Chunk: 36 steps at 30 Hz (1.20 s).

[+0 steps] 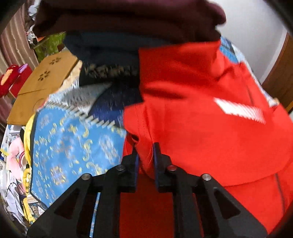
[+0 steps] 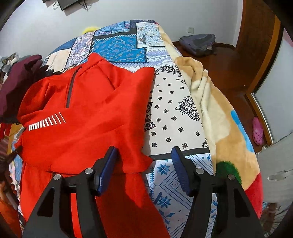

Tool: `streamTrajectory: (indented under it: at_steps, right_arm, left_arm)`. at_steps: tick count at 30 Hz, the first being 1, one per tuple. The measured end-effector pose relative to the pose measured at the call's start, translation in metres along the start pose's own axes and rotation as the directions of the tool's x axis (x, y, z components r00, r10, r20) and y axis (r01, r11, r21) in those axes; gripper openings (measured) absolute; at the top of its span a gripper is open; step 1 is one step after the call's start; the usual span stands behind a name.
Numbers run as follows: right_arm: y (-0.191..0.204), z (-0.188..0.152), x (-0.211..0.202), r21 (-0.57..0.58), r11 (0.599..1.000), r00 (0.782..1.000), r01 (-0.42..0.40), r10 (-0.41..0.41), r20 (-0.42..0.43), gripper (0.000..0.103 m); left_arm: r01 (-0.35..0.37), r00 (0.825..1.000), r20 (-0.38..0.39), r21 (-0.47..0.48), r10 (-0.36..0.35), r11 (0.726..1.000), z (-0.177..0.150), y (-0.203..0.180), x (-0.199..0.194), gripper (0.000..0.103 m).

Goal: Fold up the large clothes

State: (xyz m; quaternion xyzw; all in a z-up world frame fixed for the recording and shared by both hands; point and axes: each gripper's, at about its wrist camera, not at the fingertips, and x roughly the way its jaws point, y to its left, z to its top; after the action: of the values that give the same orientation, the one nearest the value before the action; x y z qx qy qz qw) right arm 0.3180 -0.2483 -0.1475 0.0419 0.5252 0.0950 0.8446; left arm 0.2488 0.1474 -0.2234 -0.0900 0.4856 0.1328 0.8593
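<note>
A red zip-neck top [image 1: 201,128] with a white striped patch lies spread on the patterned bed cover [image 1: 73,146]. At its near left edge is my left gripper [image 1: 145,148]. Its blue pads stand a narrow gap apart with a fold of red cloth between them, and they do not visibly squeeze it. In the right wrist view the same red top [image 2: 87,119] covers the left half of the bed cover [image 2: 170,113]. My right gripper [image 2: 143,152] hangs wide open over the top's near right corner. Its left finger [image 2: 108,161] is above the red cloth and its right finger over bare cover.
A stack of maroon [image 1: 128,16] and dark navy [image 1: 109,55] clothes sits beyond the red top. A brown board [image 1: 45,76] lies at the left. A beige fleece blanket [image 2: 219,119] drapes the bed's right edge. A backpack [image 2: 197,44] and a pink shoe [image 2: 258,130] are on the floor.
</note>
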Motion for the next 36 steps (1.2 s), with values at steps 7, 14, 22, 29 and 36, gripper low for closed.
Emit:
streamTrajectory:
  at_steps: [7,14,22,29,36]
  right_arm:
    - [0.005,0.006,-0.009,-0.048,0.999,1.0,0.015,-0.015,0.008,0.058]
    - [0.024,0.024,-0.028,-0.121,0.993,0.997,0.006,0.003,0.077,0.058]
    - [0.055,0.056,-0.037,-0.212,0.977,0.988,-0.03,0.061,0.143,0.058]
    - [0.088,0.088,-0.015,-0.284,0.953,0.981,-0.107,0.148,0.124,0.058]
    - [0.105,0.137,0.044,-0.238,0.951,0.977,-0.196,0.209,0.031,0.058]
  left_arm:
    - [-0.048,0.998,0.041,0.084,0.045,0.995,-0.002,-0.005,-0.027,0.049]
    - [0.044,0.989,0.139,0.113,-0.06,0.993,0.032,-0.026,-0.072,0.051]
    - [0.103,0.961,0.227,0.236,-0.158,0.966,0.085,-0.071,-0.092,0.057]
    - [0.131,0.971,0.163,0.256,-0.176,0.958,0.117,-0.084,-0.048,0.057]
    - [0.133,0.974,0.14,0.285,-0.178,0.949,0.128,-0.087,-0.01,0.057]
